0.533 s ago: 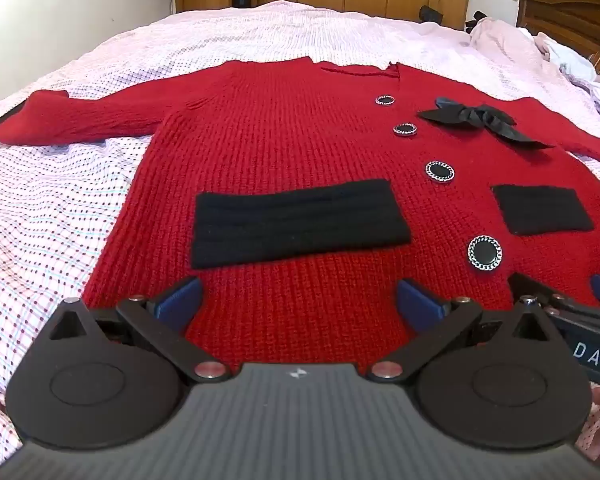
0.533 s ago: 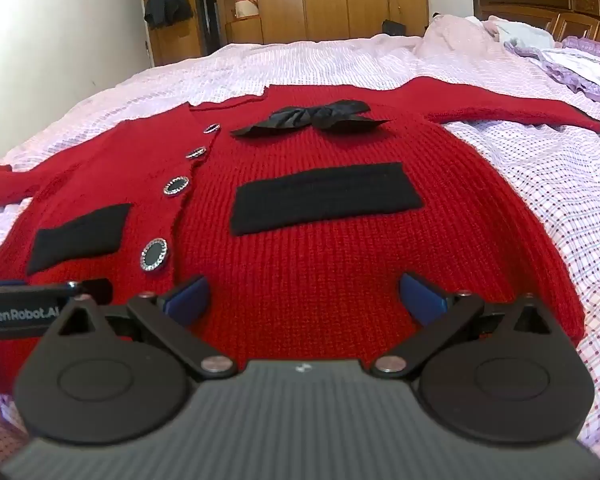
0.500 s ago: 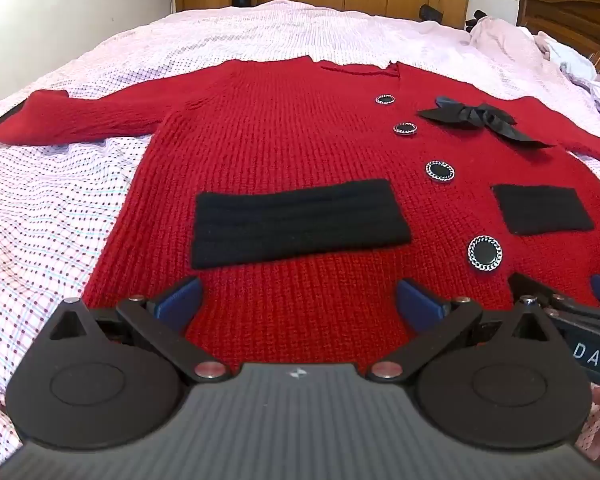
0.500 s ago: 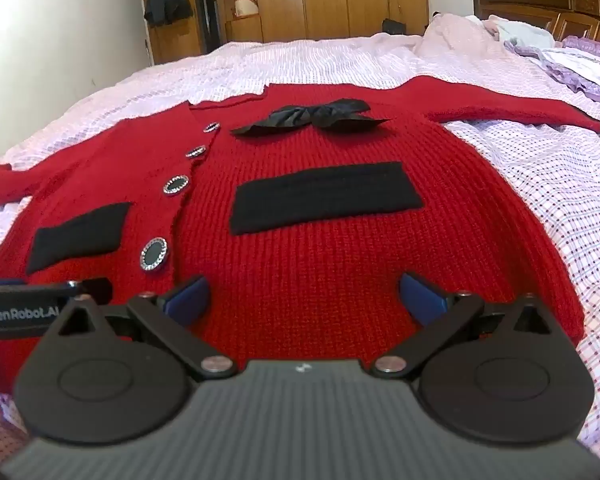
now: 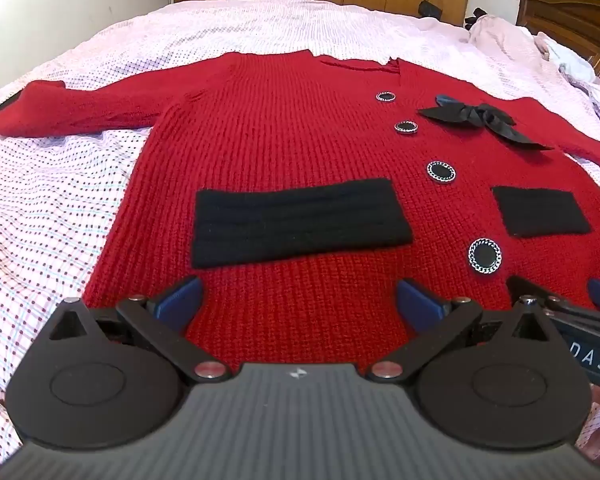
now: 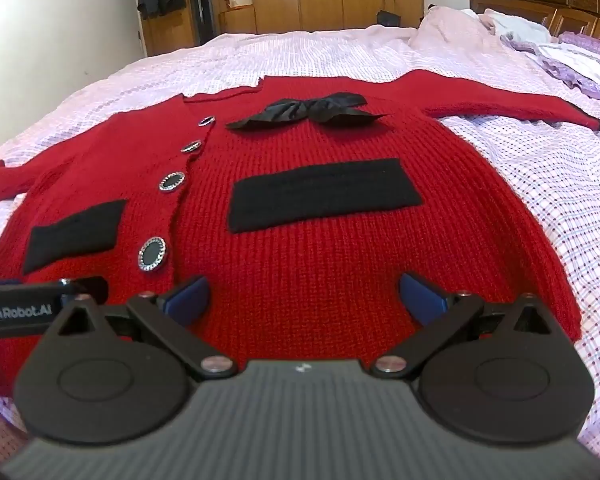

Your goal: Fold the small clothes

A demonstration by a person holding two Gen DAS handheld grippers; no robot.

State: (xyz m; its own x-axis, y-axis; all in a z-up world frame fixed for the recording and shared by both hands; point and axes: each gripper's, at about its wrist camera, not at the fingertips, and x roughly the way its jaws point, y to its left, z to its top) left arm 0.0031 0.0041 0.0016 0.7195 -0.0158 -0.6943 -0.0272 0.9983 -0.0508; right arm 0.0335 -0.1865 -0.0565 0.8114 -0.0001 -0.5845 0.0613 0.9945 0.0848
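Cardigan (image 5: 284, 152) lies flat on the bed (image 5: 52, 208), hem toward both tools, sleeves spread sideways. Left tool (image 5: 298, 300) and right tool (image 6: 304, 296) hover over the hem, jaws wide, empty.

A red knit cardigan (image 5: 284, 152) lies flat and face up on the bed (image 5: 52, 208), buttoned shut, hem toward the cameras. Both sleeves stretch straight out to the sides, black cuffs at their ends. Four black buttons (image 5: 441, 171) with silver rims run down the front. A black bow (image 6: 306, 114) sits near the neckline. Two black pocket patches (image 6: 324, 194) lie across the lower body, one each side of the buttons.
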